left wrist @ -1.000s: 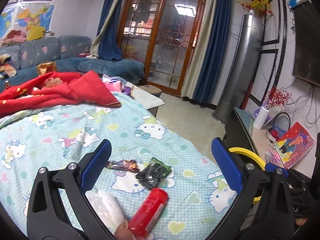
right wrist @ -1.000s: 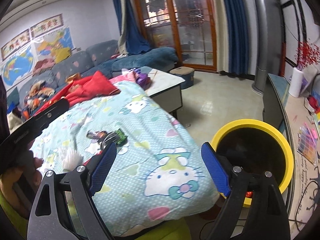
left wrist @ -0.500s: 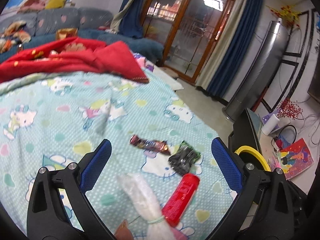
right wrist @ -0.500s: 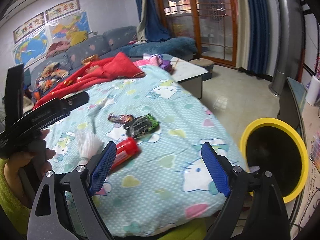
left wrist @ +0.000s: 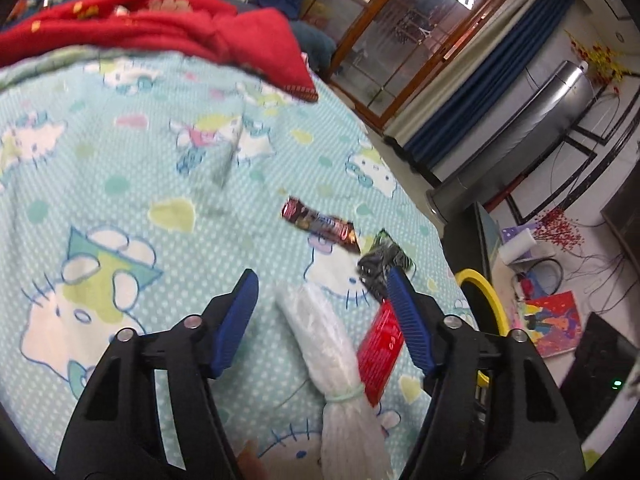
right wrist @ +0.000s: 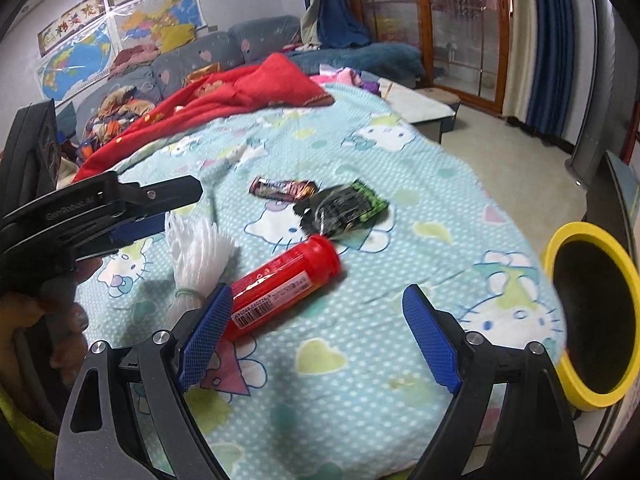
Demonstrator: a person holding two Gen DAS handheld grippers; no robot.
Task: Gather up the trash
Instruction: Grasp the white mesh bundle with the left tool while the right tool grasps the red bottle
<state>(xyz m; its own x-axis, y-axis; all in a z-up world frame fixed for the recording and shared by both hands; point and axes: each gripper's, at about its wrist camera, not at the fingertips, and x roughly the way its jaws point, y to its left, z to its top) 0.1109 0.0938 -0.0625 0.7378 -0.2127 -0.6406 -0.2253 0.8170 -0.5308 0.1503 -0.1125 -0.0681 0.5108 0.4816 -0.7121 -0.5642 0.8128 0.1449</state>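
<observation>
Red tube (left wrist: 380, 354) half-hidden behind closing left hand-held gripper (left wrist: 320, 284), bundle (left wrist: 324, 328) between; right hand-held gripper (right wrist: 316, 300) agape.

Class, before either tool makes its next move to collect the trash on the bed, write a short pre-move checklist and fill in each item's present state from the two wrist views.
1. White tied plastic bag lies between the closing left tool's pads: ok.
2. Pads already pressing on the bag: not ok, gaps show on both sides.
3. Right tool open and empty: ok.
4. Red cylindrical plastic tube lined up in the right tool's gap: not ok, its near end sits by one pad.
5. Yellow-rimmed round bin unobstructed beside the bed: ok.
6. Brown shiny snack wrapper and black-and-green foil packet separate from the bag: ok.
</observation>
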